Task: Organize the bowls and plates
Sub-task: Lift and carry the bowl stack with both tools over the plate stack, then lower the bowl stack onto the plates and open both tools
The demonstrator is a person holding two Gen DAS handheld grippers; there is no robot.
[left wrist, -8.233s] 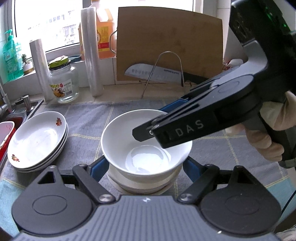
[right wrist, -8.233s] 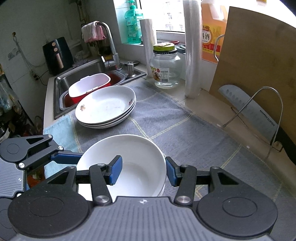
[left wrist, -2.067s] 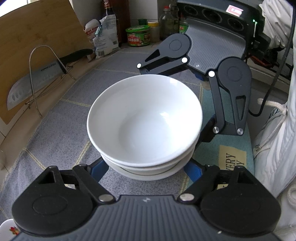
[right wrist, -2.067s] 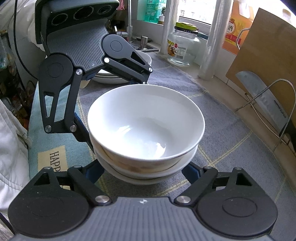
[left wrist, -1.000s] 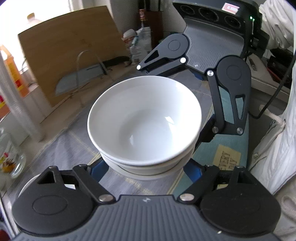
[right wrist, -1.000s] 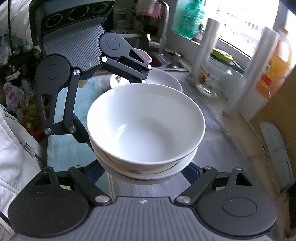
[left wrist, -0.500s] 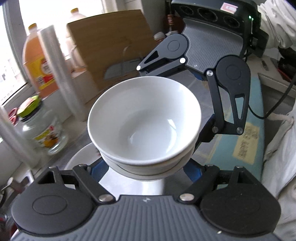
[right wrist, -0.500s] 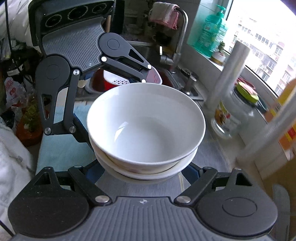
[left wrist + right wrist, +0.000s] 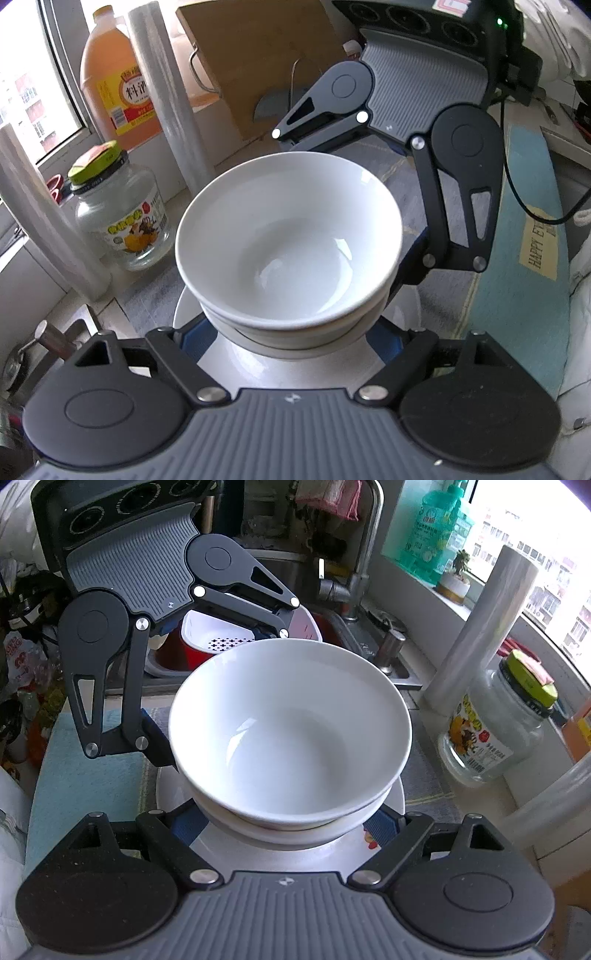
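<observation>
The bowls (image 9: pixel 288 251) are held tight between both grippers (image 9: pixel 291 332) (image 9: pixel 286 821) over the plates (image 9: pixel 384 834), and could be dropped if squeezed unevenly.

White bowls (image 9: pixel 291 243), blue-padded black tongs (image 9: pixel 291 338), grey checked mat (image 9: pixel 443 314), orange jug (image 9: pixel 122 92).

2 grippers face each other, both angled downward.
The left gripper (image 9: pixel 291 334) and the right gripper (image 9: pixel 280 821) each have their blue-padded jaws closed from opposite sides on the stack of white bowls (image 9: pixel 288 240).
</observation>
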